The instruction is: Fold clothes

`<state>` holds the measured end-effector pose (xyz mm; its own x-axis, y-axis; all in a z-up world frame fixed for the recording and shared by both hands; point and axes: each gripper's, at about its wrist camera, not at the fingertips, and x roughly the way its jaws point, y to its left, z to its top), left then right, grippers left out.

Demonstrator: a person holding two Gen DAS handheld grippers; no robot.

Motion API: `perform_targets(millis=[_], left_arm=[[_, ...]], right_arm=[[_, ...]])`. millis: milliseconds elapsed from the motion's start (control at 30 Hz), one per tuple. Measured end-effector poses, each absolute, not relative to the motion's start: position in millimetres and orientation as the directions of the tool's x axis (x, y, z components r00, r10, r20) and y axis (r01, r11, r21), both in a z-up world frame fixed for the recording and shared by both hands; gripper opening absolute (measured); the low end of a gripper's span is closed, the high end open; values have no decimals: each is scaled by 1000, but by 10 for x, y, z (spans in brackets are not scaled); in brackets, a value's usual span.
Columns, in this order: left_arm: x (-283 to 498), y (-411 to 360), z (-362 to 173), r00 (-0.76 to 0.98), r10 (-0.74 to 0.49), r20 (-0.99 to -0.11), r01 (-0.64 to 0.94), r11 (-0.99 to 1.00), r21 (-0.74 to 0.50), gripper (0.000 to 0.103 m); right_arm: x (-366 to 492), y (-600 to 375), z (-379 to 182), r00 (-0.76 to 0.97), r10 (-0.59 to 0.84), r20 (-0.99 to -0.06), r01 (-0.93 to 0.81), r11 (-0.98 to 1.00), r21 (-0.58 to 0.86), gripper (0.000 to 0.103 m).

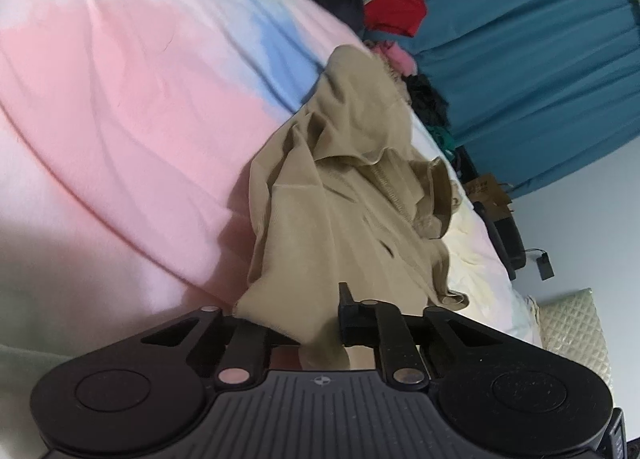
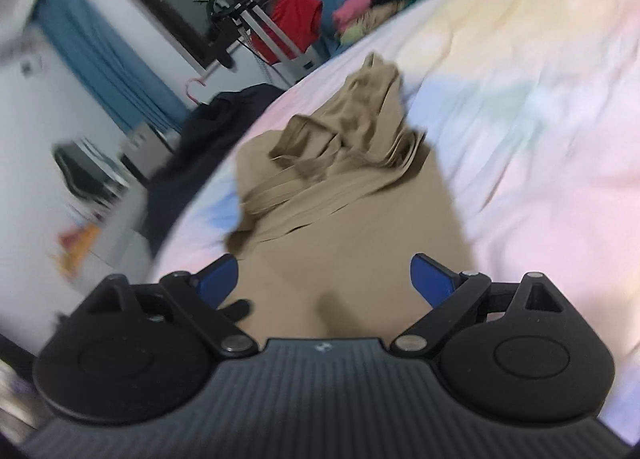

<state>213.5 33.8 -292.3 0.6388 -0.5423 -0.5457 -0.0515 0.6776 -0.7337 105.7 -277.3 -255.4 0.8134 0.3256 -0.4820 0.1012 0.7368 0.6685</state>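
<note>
The bed under its pastel sheet fills both views; teal curtains hang behind. The tan garment lies crumpled mid-bed. Your left gripper pinches its near edge, one finger buried in cloth. Your right gripper stands spread, blue fingers either side of the fabric, not pressing it; that view is blurred.

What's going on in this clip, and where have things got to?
A person with a gripper in each hand is starting to fold a tan garment that lies crumpled on a bed with a pastel sheet. The left gripper is shut on the garment's near edge. The right gripper is open, its blue fingers on either side of a flat stretch of the cloth. No fold is made yet. More clothes are heaped at the far edge.
</note>
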Motion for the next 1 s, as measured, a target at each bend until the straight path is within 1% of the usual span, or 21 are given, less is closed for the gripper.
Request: perform_targets(millis=[100, 267, 367, 467, 633, 800, 867, 900, 933, 1000], left_arm=[[2080, 356, -2869, 660, -547, -515, -33, 664, -747, 10], [2045, 383, -2837, 674, -553, -490, -32, 641, -767, 9], [2052, 407, -2852, 675, -555, -487, -38, 632, -774, 9], [2043, 427, -2853, 677, -560, -478, -39, 621, -782, 9], [2029, 448, -2852, 683, -562, -465, -38, 609, -792, 10], [2035, 475, -2878, 684, -550, -479, -69, 606, -793, 10], [2028, 498, -2884, 685, -542, -487, -84, 605, -792, 13], [2021, 513, -2893, 683, -535, -497, -102, 605, -790, 18], [2024, 522, -2927, 671, -543, -505, -118, 594, -796, 27], [2034, 538, -3002, 642, -565, -519, -152, 570, -808, 29]], right_arm=[[1068, -2749, -2653, 791, 402, -462, 100, 660, 745, 94], [1120, -2691, -2921, 738, 551, -389, 109, 472, 875, 97], [1211, -2570, -3139, 673, 649, -356, 143, 359, 922, 96], [1297, -2445, -3272, 633, 691, -350, 166, 321, 932, 96], [1385, -2470, -3399, 686, 649, -329, 205, 261, 943, 95], [1306, -2674, -3410, 804, 522, -285, 213, 195, 957, 94], [1267, -2758, -3395, 837, 464, -290, 228, 188, 956, 94], [1238, -2796, -3376, 852, 429, -299, 235, 196, 952, 94], [1209, -2842, -3353, 866, 406, -292, 230, 195, 953, 94], [1153, -2939, -3305, 891, 364, -272, 215, 189, 958, 94]])
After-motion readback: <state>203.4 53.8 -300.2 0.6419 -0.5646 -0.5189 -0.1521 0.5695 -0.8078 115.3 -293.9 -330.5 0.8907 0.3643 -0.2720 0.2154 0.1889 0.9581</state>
